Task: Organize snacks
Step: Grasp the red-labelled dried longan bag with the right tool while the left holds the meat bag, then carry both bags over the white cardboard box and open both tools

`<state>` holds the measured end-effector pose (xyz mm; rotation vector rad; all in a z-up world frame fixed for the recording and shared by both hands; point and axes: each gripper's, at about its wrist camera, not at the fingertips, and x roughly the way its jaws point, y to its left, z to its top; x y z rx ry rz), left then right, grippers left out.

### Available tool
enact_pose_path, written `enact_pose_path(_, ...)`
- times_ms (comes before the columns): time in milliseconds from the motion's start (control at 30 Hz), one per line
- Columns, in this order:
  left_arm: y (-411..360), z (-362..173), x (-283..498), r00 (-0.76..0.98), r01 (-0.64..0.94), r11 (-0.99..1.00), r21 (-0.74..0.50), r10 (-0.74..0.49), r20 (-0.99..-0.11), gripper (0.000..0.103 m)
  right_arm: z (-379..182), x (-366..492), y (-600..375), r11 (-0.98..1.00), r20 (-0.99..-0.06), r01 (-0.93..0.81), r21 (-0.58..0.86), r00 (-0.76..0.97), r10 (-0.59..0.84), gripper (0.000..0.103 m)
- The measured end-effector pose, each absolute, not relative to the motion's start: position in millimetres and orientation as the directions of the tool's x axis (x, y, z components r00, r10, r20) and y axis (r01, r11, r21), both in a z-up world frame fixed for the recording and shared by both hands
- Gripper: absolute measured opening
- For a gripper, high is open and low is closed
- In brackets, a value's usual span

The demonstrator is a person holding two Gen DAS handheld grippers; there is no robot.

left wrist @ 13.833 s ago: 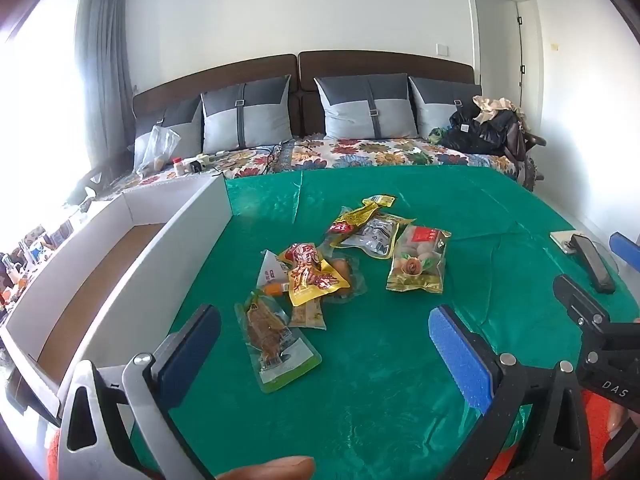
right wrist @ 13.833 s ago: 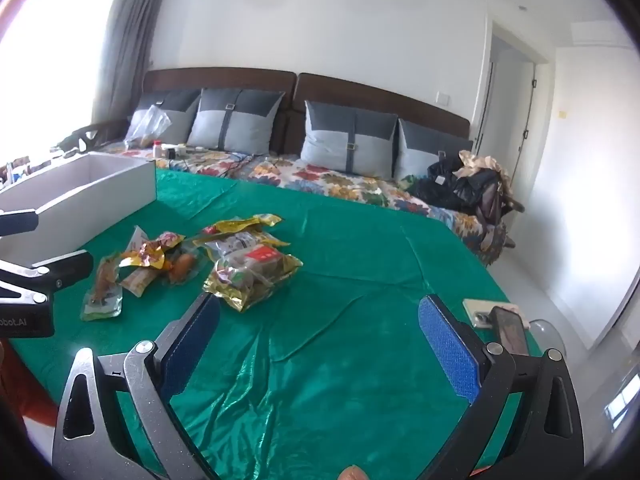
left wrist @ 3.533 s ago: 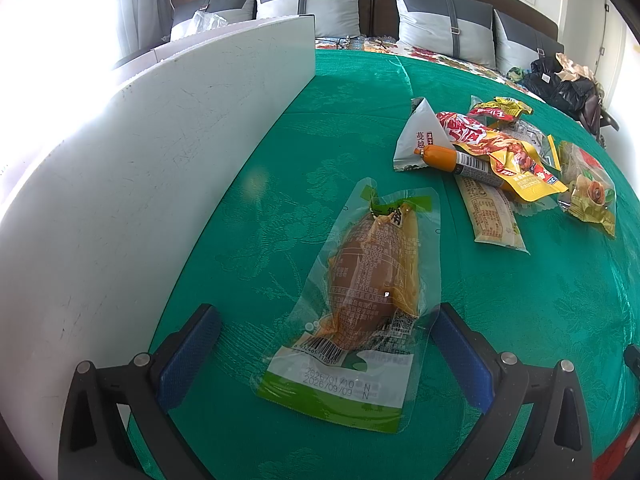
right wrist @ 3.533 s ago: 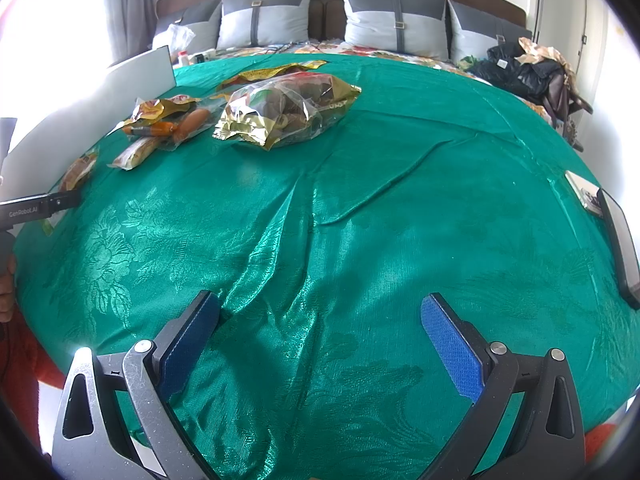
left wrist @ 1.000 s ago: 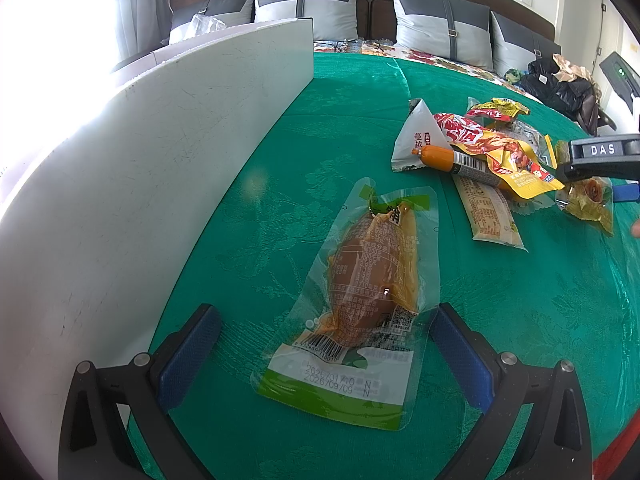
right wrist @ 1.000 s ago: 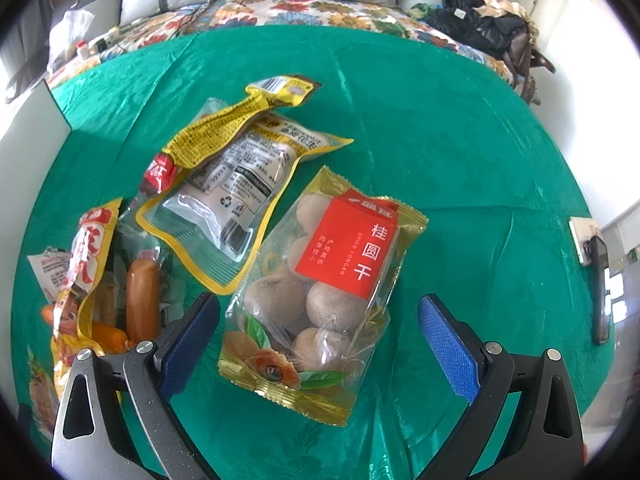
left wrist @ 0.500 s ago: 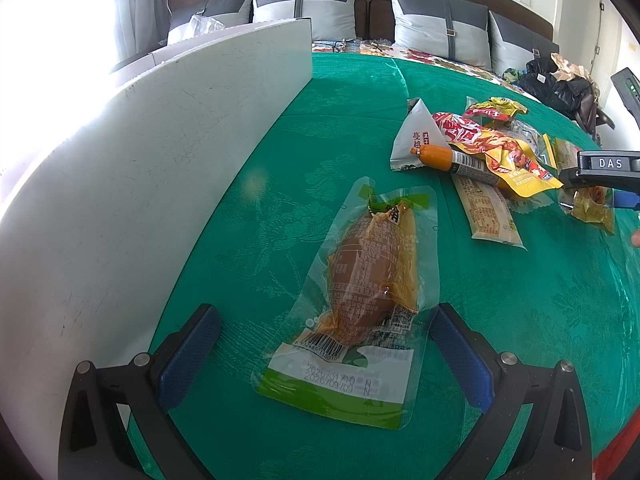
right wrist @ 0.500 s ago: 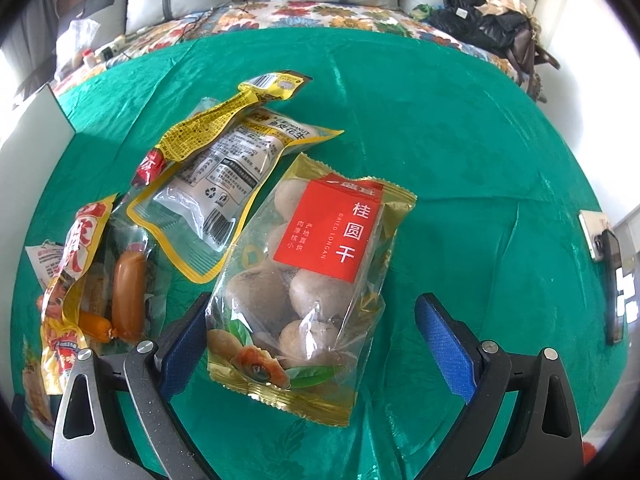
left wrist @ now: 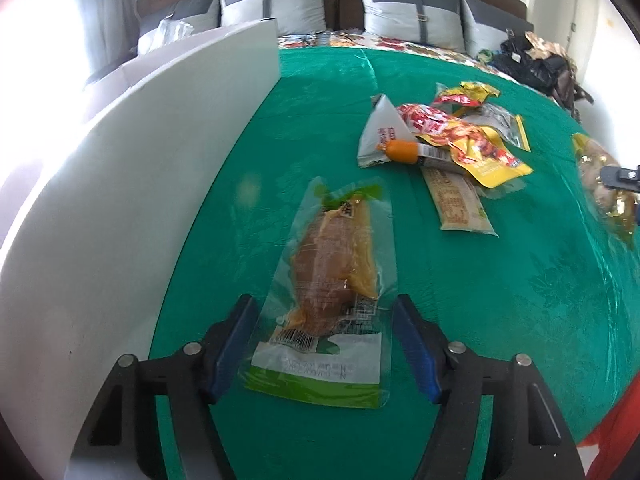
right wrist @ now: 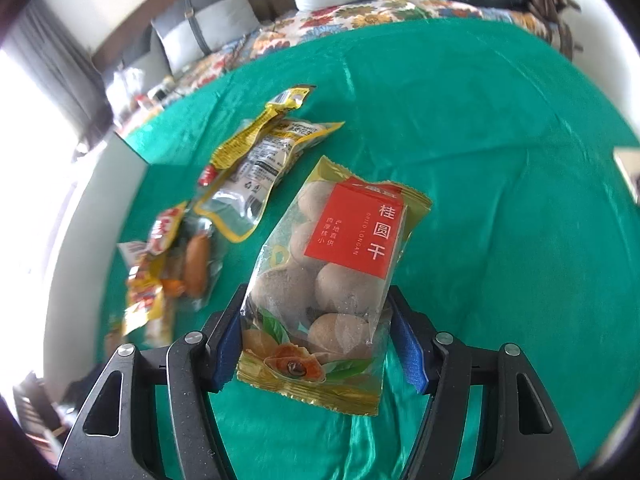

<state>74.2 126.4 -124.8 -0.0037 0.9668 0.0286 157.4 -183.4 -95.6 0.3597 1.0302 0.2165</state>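
Left gripper point(left wrist: 322, 340): black frame with blue pads, jaws closing around the lower part of a clear vacuum pouch; the pads point(left wrist: 230, 344) stand just at the pouch's edges, and whether they press it cannot be told.
Clear vacuum pouch with brown meat and green base strip point(left wrist: 334, 288): lies flat on the green satin cloth point(left wrist: 500, 320), just beside the white box wall.
Right gripper point(right wrist: 316, 340): jaws closing on a gold-edged clear bag, its blue pads point(right wrist: 226, 344) touching the bag's two sides.
Gold-edged clear bag of round brown dried fruit with a red label point(right wrist: 332, 292): pinched by the right gripper at its lower half, its top tilted up and away; the round fruits show through the clear film.
Large white open box point(left wrist: 140, 184): stands at the left edge of the cloth; only its outer wall shows, so its contents cannot be told.
Loose snack pile point(left wrist: 444, 140): a white triangular packet, an orange sausage stick, red-and-yellow wrappers and a pale flat bar pack, overlapping on the cloth, apart from the pouch.
Yellow-rimmed clear pouch with printed back label point(right wrist: 260, 176): flat on the cloth, behind and left of the held bag.
Background: grey cushions point(left wrist: 408, 16) along a brown headboard.
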Motion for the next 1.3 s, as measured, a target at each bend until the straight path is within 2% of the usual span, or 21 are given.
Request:
enact_pose_path(133,121,-118,72,0.592,0.006,1.0,0.002,-0.002,-0.806,0.056,-95,121,-200,0.828,-0.706,-0.024,0.56,0.508,0.493,0.068)
enact_pose_path(233,122,-118,71,0.583,0.024,0.999,-0.046,-0.052,-0.811,0.055,-97,98,-207,0.783,-0.655,-0.046,0.62,0.519,0.549,0.068)
enact_pose_path(400,124,-125,76,0.54,-0.004,0.997,-0.072,-0.059,-0.84,0.068,-104,87,-207,0.778,-0.651,-0.054,0.626,0.512,0.56,0.068)
enact_pose_path(467,121,-125,82,0.538,-0.008,0.999,-0.047,-0.035,-0.842,0.087,-103,83,-205,0.788,-0.656,-0.073,0.611,0.51,0.556,0.068)
enact_pose_path(533,117,-126,93,0.52,-0.005,1.0,-0.025,-0.019,-0.854,0.094,-101,80,-201,0.792,-0.653,-0.094,0.604,0.51,0.559,0.068)
enact_pose_path(600,112,-134,108,0.473,0.013,1.0,0.014,0.006,-0.881,0.094,-99,78,-198,0.795,-0.652,-0.116,0.595,0.509,0.562,0.068)
enact_pose_path(633,114,-133,111,0.479,0.019,1.0,-0.014,-0.021,-0.877,0.085,-97,78,-194,0.797,-0.651,-0.128,0.59,0.508,0.564,0.068)
enact_pose_path(667,115,-130,111,0.493,0.013,1.0,-0.007,-0.012,-0.87,0.055,-96,77,-193,0.798,-0.649,-0.138,0.587,0.508,0.566,0.068)
enact_pose_path(833,116,-125,103,0.482,0.042,0.998,-0.049,-0.064,-0.874,0.051,-90,69,-188,0.794,-0.627,-0.205,0.573,0.514,0.585,0.068)
enact_pose_path(1000,131,-97,74,0.513,0.012,0.965,-0.261,-0.23,-0.827,0.051,-103,70,-183,0.818,-0.668,-0.188,0.543,0.494,0.557,0.068)
enact_pose_path(1133,156,-40,51,0.585,0.02,0.93,-0.367,-0.309,-0.75,0.051,-90,70,-154,0.822,-0.677,-0.261,0.505,0.471,0.566,0.068)
enact_pose_path(1300,199,20,30,0.673,0.009,0.955,-0.295,-0.224,-0.705,0.052,-44,71,-86,0.756,-0.621,-0.448,0.477,0.437,0.651,0.068)
